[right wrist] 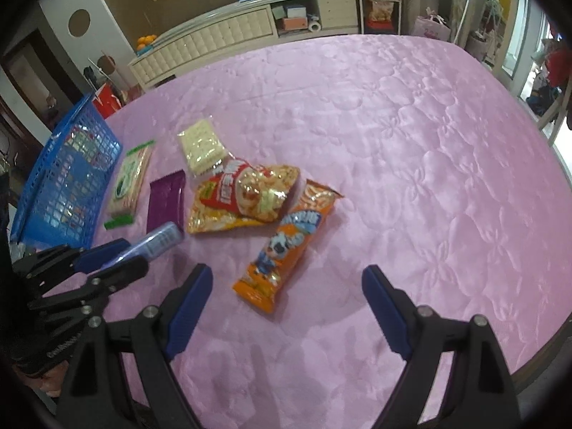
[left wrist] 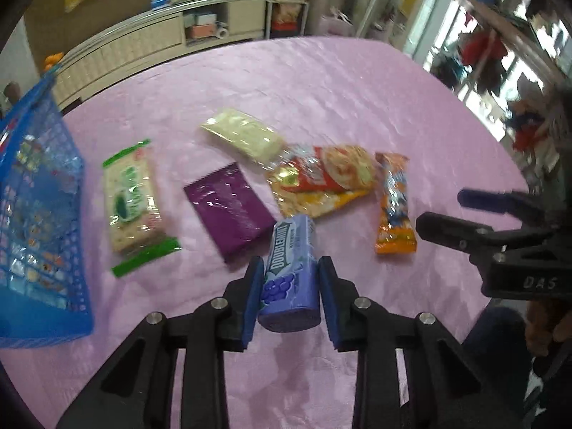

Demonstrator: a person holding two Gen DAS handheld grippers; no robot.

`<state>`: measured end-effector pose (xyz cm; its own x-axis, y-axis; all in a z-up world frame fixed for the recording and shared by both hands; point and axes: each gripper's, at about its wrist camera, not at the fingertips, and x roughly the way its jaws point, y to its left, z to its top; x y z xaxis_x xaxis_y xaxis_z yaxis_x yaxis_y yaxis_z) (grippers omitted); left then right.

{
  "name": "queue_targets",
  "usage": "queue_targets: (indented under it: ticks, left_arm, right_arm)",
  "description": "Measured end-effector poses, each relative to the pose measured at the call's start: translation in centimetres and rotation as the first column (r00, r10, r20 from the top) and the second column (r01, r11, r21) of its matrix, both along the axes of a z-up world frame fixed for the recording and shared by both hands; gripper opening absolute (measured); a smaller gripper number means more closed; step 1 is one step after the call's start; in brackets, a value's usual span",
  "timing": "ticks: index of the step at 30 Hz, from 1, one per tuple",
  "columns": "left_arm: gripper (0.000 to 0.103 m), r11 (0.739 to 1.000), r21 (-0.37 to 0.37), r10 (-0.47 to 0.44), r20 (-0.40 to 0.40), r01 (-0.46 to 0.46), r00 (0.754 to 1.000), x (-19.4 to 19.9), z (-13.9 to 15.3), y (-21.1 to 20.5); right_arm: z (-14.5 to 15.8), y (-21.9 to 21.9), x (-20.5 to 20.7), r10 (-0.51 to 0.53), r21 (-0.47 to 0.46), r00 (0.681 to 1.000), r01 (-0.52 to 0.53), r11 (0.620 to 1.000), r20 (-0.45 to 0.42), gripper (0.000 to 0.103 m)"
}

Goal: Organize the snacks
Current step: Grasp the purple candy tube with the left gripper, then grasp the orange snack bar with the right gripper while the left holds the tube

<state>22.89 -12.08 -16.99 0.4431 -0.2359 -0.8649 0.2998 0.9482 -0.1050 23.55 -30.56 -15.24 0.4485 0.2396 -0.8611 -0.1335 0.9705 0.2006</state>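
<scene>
My left gripper is shut on a blue-purple Doublemint gum bottle, pads pressed on both its sides; in the right wrist view the gum bottle hangs just above the cloth in the left gripper. My right gripper stands open over the near end of an orange snack packet and holds nothing. On the cloth lie a green-edged cracker pack, a purple packet, a pale cracker pack and a red-yellow snack bag.
A blue mesh basket with several wrapped snacks inside stands at the left edge of the pink-clothed table. The right gripper reaches in from the right. Cabinets and shelves stand beyond the far edge.
</scene>
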Motion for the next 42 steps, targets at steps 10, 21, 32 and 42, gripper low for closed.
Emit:
queue_targets:
  ticks: [10,21,32,42]
  left_arm:
    - [0.029,0.999,0.015,0.042,0.018,-0.042,0.999,1.1,0.2,1.8]
    - [0.028,0.999,-0.001,0.037,0.008,-0.037,0.999,1.7,-0.6,1.6]
    - [0.028,0.998,-0.030,0.061,0.072,-0.059,0.996,-0.3,2.2,1.8]
    - [0.028,0.994,-0.071,0.098,0.203,-0.085,0.974,-5.2,8.8,4.2]
  right_arm:
    - [-1.6,1.3,2.5,0.001,-0.019,1.000,-0.001,1.000,-0.025,0.088]
    - [-3.0,1.6,3.7,-0.011,-0.074,0.999,0.008,0.997,-0.039,0.036]
    - [2.3,2.0,0.0,0.050,-0.023,0.997,-0.049,0.999,0.066,0.031]
    - [9.2,5.8,-4.3,0.145,-0.035,0.971,-0.141,0.989,0.192,0.031]
